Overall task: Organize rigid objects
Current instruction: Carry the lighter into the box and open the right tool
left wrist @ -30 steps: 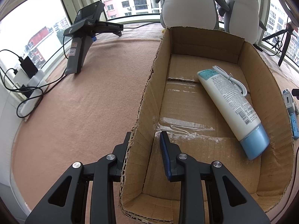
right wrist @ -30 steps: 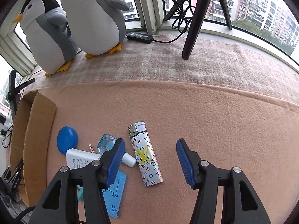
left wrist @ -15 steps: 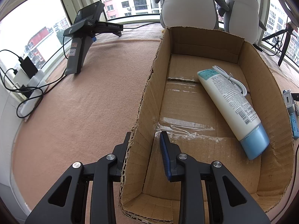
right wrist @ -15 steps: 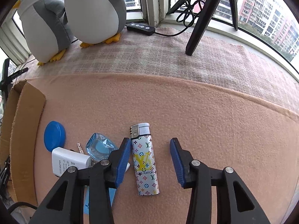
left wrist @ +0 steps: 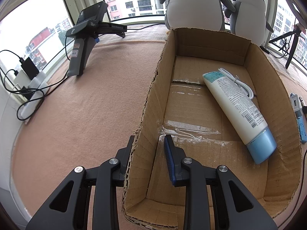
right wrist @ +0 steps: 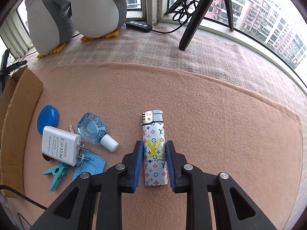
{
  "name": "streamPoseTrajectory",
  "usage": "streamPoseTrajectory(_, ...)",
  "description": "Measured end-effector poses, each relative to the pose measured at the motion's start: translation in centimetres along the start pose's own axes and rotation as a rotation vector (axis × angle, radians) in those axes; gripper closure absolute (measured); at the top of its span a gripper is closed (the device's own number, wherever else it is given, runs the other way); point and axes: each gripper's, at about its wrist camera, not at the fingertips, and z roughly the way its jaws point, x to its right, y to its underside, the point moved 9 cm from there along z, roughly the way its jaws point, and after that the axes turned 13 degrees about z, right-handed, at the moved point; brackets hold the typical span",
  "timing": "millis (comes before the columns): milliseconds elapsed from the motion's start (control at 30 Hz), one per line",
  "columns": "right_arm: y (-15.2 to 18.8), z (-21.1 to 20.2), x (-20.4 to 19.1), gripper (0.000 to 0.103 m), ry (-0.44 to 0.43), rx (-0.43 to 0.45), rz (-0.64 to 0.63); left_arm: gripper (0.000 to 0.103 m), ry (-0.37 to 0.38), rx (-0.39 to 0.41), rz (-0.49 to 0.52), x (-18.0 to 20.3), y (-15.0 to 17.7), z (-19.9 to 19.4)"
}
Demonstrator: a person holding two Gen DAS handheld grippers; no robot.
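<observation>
Right hand-held gripper (right wrist: 154,163) nearer, closing astride lighter (right wrist: 154,149); left hand-held gripper (left wrist: 148,154) pinching box wall (left wrist: 142,134), its outer pad hidden

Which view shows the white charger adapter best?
The right wrist view: the charger adapter lies whole, label and prongs readable, left of the lighter. The left wrist view catches only a sliver beyond the cardboard box.

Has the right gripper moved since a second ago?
Yes. The right gripper shifted right, off the charger, and now straddles the lighter, jaws closing.
</observation>
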Motion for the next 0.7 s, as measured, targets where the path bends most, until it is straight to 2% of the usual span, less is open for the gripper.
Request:
streamPoseTrajectory(400,1.3,-2.5,1.2,0.082,-0.040,0.032,0.090,0.076,0.003,0.006,-0.004,0.0,0.0,0.0)
streamPoseTrajectory(567,1.6,-5.1,-0.5,0.082,-0.086,0.067,0.081,0.076,0.012,0.008,-0.011,0.0,0.0,0.1)
streamPoseTrajectory(700,1.8,-7.6,-3.3,0.082,-0.136,0.096,0.033,0.076,0.012,0.011,-0.010,0.0,0.0,0.1)
